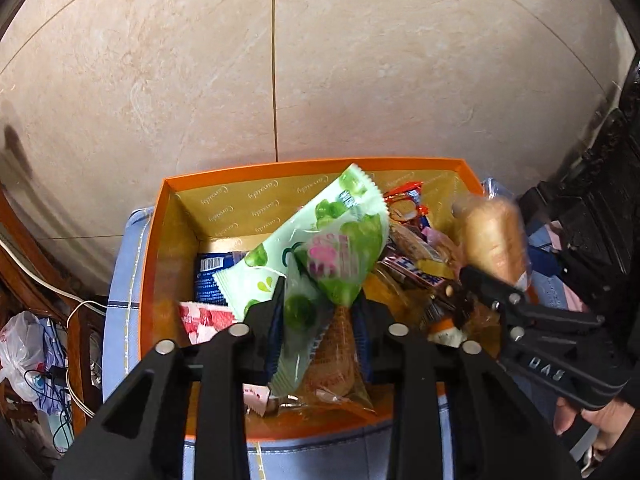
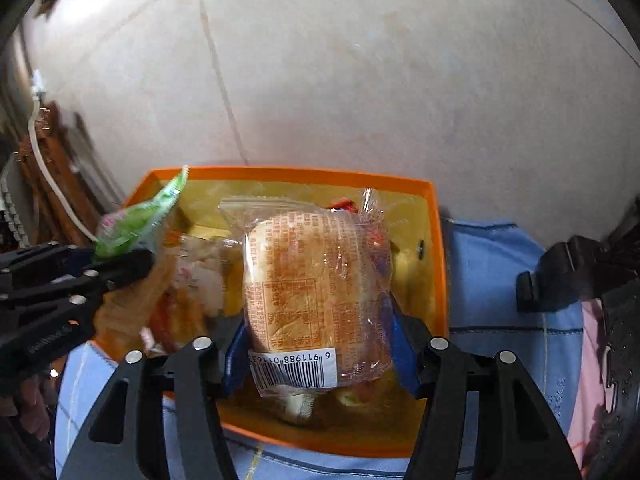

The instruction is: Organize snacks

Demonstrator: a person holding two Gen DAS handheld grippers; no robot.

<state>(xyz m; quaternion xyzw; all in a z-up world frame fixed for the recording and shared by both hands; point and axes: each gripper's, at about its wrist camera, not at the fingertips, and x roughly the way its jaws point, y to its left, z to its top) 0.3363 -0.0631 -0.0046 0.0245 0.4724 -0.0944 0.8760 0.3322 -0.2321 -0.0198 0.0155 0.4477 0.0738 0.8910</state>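
Observation:
An orange box [image 1: 312,166] with a gold lining holds a pile of wrapped snacks, among them a blue packet [image 1: 212,276] and a red-and-white one [image 1: 204,318]. My left gripper [image 1: 320,312] hangs over the box's near side, shut on a green candy packet [image 1: 340,232]. A brown cone-shaped pack [image 1: 336,356] also sits between its fingers. The right gripper [image 2: 320,336] is shut on a clear-wrapped bread bun [image 2: 316,280] with a barcode label, above the box [image 2: 304,174]. Each wrist view shows the other gripper: the left gripper [image 2: 124,264] with its green packet [image 2: 140,224], the right gripper [image 1: 476,280] with the bun [image 1: 492,236].
The box rests on a blue cloth [image 1: 120,280] above a pale tiled floor [image 1: 360,60]. Wooden furniture, cables and a plastic bag [image 1: 20,352] crowd the left. Dark carved furniture [image 1: 600,200] stands at the right. A person's hand [image 1: 600,420] holds the right gripper.

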